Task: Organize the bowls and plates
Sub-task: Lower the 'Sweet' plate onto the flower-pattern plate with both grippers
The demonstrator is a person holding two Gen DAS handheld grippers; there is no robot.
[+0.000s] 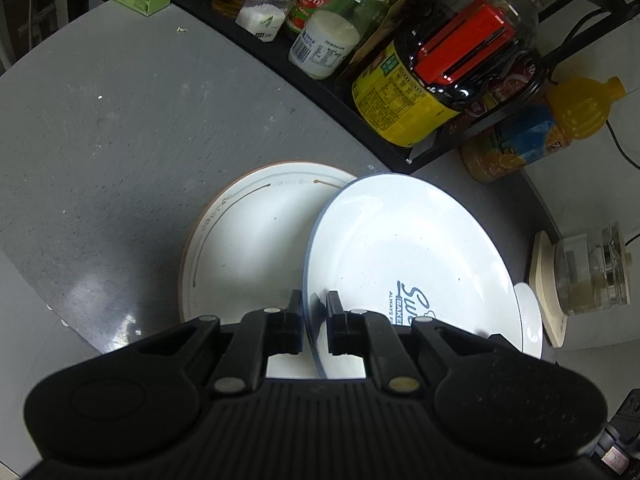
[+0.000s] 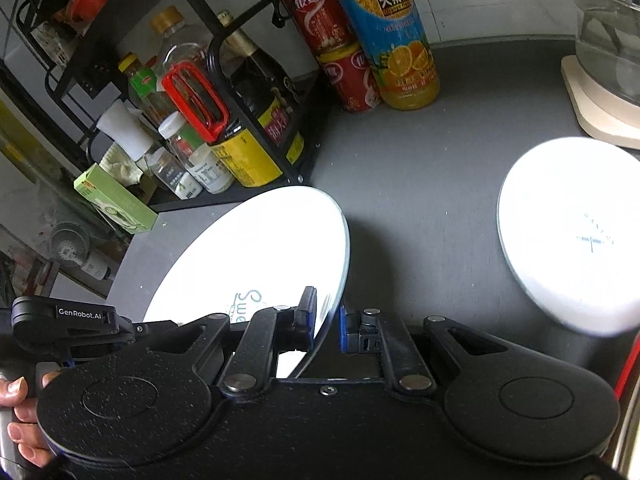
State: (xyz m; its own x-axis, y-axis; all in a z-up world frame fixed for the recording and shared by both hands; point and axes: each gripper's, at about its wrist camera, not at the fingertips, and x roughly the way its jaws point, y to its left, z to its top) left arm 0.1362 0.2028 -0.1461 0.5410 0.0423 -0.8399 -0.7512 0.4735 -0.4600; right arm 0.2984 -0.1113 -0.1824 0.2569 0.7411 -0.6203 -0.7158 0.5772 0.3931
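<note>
Left gripper (image 1: 313,322) has its fingers pinched on the near rim of the blue-rimmed plate (image 1: 400,248), tilting it over the brown-rimmed plate (image 1: 240,240) at its 9 o'clock, probably to stack them. Right gripper (image 2: 327,326) straddles the same rim, fingers slightly apart, likely steadying.

The blue-rimmed plate (image 1: 404,248) is showing white with dark blue lettering near its centre. The brown-rimmed plate (image 1: 248,240) under it is showing white with a thin brown line curving round its face. The counter (image 1: 120,140) is appearing mottled grey. The juice bottle (image 2: 394,36) is glowing orange under a blue label printed with orange slices. The two cans (image 2: 340,48) beside it are showing red. The carton (image 2: 116,200) is showing light green. Both grippers are appearing black.
</note>
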